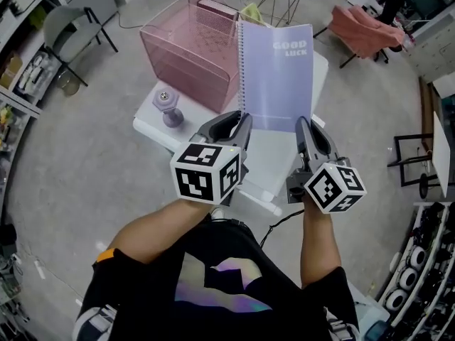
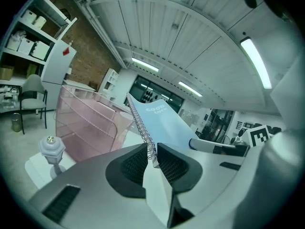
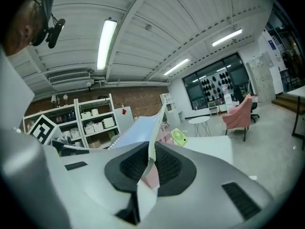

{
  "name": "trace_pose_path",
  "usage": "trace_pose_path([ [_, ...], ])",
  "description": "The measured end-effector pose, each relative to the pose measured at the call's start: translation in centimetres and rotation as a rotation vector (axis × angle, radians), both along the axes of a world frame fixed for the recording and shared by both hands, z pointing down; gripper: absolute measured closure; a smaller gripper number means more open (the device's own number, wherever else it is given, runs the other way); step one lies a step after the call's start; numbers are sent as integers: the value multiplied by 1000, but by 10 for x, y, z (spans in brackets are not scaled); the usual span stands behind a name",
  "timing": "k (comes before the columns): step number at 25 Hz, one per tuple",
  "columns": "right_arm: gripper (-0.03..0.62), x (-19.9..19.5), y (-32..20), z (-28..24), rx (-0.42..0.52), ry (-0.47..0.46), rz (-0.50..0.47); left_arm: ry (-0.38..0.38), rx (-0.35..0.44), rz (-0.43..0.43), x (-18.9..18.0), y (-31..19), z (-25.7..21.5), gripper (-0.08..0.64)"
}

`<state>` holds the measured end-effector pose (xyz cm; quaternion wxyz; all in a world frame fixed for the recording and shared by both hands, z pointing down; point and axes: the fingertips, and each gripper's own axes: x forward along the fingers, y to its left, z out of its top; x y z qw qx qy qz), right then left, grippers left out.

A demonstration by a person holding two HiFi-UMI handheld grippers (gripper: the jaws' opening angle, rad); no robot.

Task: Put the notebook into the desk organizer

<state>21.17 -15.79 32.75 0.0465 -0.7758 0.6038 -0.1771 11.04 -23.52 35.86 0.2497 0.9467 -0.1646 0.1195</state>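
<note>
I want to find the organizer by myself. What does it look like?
Find the white table in the middle of the grey floor. On its far left part stands the organizer, right beside the lifted pale blue notebook. It is the only pink wire-mesh box; the little lilac thing next to it is solid and much smaller.

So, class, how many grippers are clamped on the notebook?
2. The left gripper pinches the notebook at its spiral-bound lower corner. The right gripper pinches the opposite lower corner. No other gripper is in view.
</note>
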Motion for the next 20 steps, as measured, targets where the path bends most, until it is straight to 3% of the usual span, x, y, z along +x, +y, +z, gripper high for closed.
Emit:
trace_pose_path([
  [9,548,37,-76,-25,-1,95,-165,11,1,-162,31,-54,-18,491],
  [14,548,68,-116,-19,-23,96,-345,-20,0,-334,59,-72,-19,491],
  [20,548,76,-168,-15,-38,121,-502,-60,-35,-508,65,-103,-11,489],
])
